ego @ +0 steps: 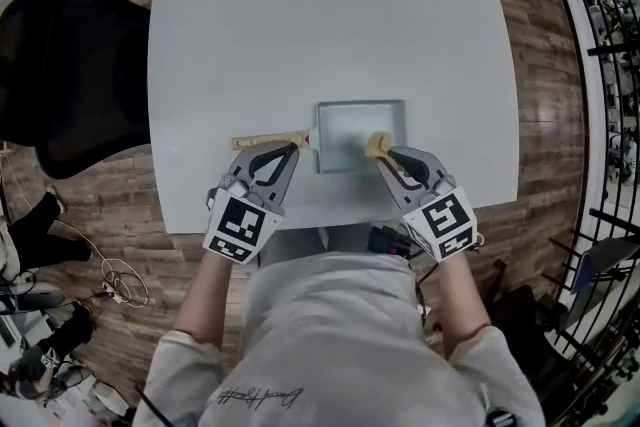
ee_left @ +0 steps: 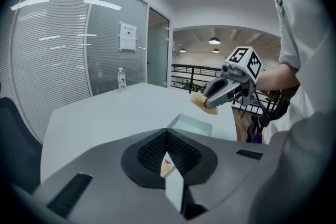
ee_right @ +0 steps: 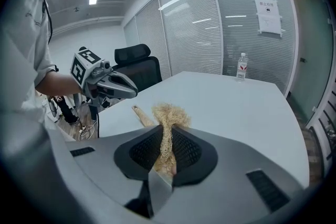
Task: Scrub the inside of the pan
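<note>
- While both tools are in place, the scrubbing itself looks barely begun: the pan's (ego: 350,120) inside shows pale and even, with no suds or marks, so I judge most of the work is left.
- The pan sits open side up on the counter (ego: 330,15), near its front edge, between the two grippers.
- Its long axis runs left to right across the head view, roughly along the counter's front edge. The wooden handle (ego: 262,141) points left and the square bowl lies to the right.
- The left gripper (ego: 288,151) has its jaws pressed together on the handle. In its own view a strip of wood shows pinched between the pads, so the pan is braced.
- The right gripper (ego: 386,156) has its jaws pinching a tuft of straw-coloured scrubber (ego: 378,144), whose frayed end sticks out past the tips.
- That scrubber hangs over the right, near part of the bowl. From the left gripper view it seems just above the rim rather than down on the floor of the pan, though I cannot tell for certain.
- What remains, by my reading: lower the scrubber onto the pan's floor, work it across the bottom and into the corners and walls, and keep the handle held firm meanwhile.
</note>
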`<control>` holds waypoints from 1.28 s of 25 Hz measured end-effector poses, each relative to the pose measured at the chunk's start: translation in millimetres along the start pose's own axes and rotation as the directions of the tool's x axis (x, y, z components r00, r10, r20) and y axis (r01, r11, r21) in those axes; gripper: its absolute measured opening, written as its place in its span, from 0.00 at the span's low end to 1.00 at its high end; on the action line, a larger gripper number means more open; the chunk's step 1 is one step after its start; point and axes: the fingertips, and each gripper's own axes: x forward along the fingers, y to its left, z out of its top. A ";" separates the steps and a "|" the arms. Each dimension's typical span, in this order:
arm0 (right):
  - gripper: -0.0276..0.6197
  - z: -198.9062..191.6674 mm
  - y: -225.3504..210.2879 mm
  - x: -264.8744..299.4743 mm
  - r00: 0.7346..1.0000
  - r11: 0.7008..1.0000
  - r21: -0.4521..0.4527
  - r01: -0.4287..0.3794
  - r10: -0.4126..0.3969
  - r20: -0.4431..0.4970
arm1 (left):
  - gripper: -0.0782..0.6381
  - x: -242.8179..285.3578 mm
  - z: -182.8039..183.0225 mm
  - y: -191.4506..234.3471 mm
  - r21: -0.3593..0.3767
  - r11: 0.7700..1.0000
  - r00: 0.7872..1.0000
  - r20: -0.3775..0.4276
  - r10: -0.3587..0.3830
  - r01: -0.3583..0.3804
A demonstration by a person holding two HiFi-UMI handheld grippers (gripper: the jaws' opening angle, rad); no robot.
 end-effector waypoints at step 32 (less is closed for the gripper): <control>0.14 -20.8 -2.5 54.9 0.980 0.985 -0.153 -0.081 0.051 -0.195 | 0.37 49.3 -120.8 1.6 0.364 0.820 0.801 -0.572 -0.178 0.442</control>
